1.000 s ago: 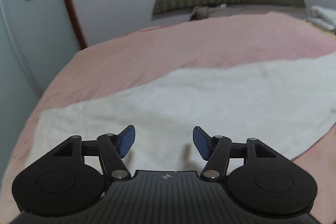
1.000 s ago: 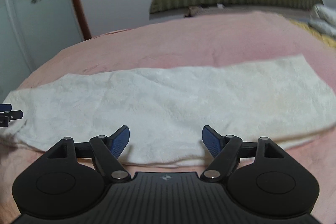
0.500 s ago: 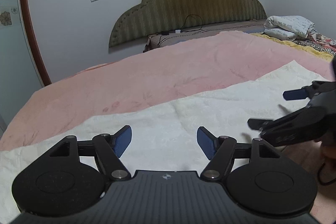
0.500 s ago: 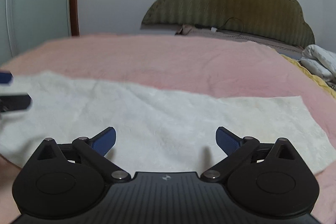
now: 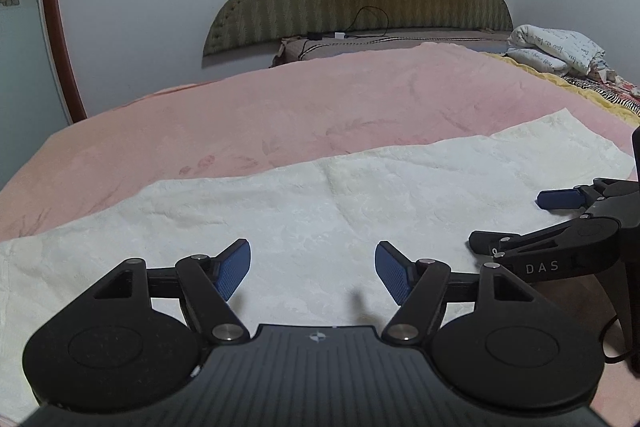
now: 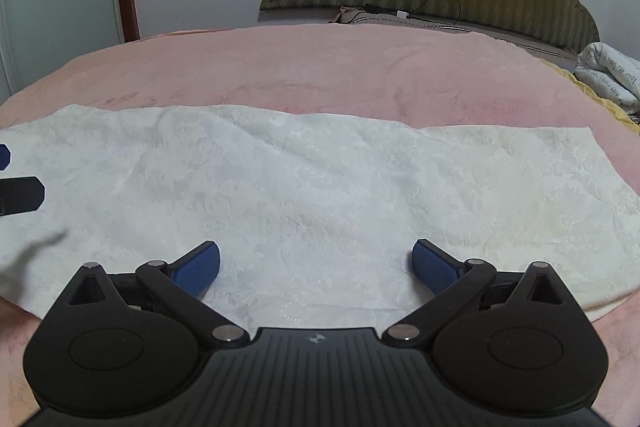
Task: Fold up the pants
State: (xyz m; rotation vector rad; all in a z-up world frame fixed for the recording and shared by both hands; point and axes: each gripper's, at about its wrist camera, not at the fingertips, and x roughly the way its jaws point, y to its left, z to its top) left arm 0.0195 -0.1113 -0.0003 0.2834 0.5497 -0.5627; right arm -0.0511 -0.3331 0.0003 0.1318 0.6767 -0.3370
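Pants (image 6: 320, 187) flat on pink bedspread (image 6: 340, 67), long axis left-right across both views, directly ahead of and under both tools. Left gripper (image 5: 313, 267) spread, empty, over the left half. Right gripper (image 6: 316, 263) spread wider, empty, over the right half. Looks like an end-to-end fold next; each hand nearest its own end.

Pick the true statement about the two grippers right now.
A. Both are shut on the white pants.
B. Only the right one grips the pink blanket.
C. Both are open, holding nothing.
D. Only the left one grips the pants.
C: the left gripper and right gripper both show spread jaws, with the white pants lying flat and ungrasped beyond them.
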